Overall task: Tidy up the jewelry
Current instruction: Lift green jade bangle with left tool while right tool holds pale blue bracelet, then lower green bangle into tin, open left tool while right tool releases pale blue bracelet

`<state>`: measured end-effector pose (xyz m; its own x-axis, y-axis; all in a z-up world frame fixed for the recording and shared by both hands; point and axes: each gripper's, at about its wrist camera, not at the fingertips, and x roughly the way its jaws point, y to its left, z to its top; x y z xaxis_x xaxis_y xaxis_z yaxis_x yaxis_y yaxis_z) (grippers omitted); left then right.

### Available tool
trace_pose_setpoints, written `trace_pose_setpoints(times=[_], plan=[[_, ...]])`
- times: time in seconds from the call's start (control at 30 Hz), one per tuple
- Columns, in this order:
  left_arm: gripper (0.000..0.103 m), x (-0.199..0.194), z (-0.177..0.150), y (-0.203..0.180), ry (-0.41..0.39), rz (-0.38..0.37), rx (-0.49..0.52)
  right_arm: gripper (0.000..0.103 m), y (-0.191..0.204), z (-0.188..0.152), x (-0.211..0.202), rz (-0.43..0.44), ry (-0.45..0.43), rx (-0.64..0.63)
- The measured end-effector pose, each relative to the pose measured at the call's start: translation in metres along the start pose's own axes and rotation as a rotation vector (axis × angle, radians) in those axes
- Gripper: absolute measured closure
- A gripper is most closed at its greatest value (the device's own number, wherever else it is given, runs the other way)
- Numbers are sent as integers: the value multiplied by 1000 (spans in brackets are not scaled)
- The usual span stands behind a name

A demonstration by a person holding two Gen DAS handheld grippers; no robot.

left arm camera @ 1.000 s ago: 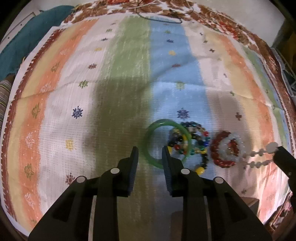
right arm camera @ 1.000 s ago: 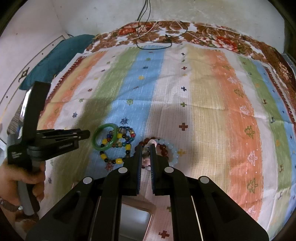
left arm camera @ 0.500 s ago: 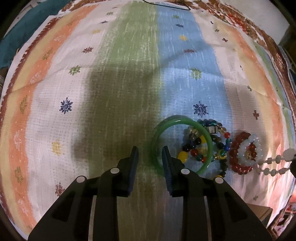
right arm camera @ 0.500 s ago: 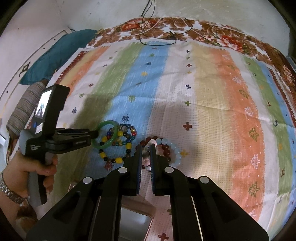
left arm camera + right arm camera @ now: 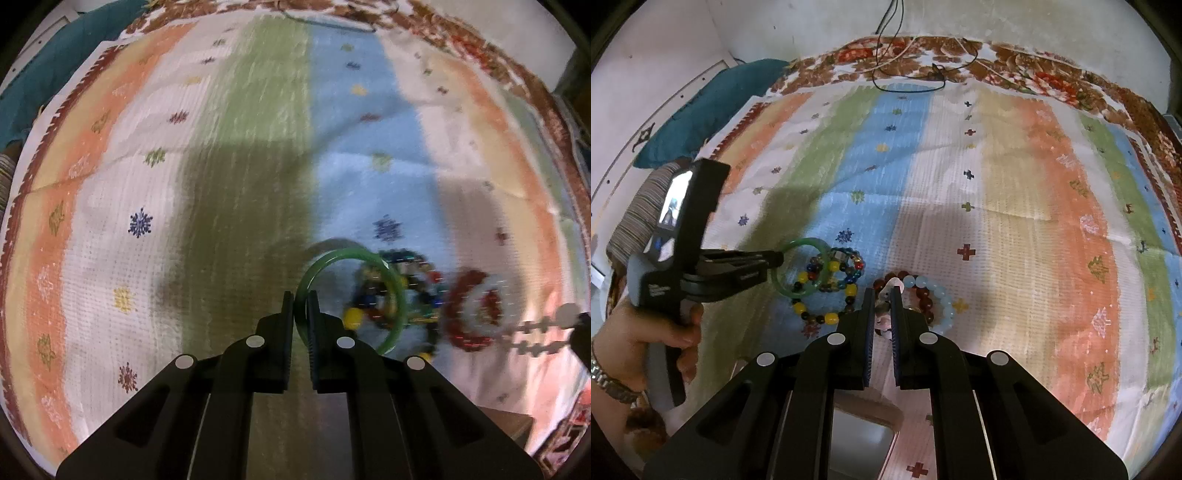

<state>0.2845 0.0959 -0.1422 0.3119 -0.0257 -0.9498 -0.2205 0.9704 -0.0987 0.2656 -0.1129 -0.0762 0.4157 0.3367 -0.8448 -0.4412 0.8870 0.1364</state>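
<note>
Spread over the bed, the striped cloth (image 5: 997,192) is carrying the jewelry while your left tool (image 5: 301,304), jaws having just closed, is pinching the green bangle (image 5: 397,295) rim, so be lifting it straight clear of the beaded bracelet (image 5: 831,291) beneath, right tool (image 5: 881,302) clamping the white beads (image 5: 882,321).

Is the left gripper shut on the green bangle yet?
Shut on it: the left gripper has just closed, its fingers pinching the green bangle rim.

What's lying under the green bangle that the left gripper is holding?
The green bangle, pinched at its rim by the left gripper, overlaps the multicolored bead bracelets on the striped cloth. Beads show through its ring; those directly under its band are covered.
</note>
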Motion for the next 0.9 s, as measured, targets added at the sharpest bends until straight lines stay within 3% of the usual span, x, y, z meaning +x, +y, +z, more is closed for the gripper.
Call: trace_pose_setpoints(times=[0.9], plan=[[95, -107, -40, -39, -193, -49, 112, 94, 18, -20, -45, -14, -78, -41]])
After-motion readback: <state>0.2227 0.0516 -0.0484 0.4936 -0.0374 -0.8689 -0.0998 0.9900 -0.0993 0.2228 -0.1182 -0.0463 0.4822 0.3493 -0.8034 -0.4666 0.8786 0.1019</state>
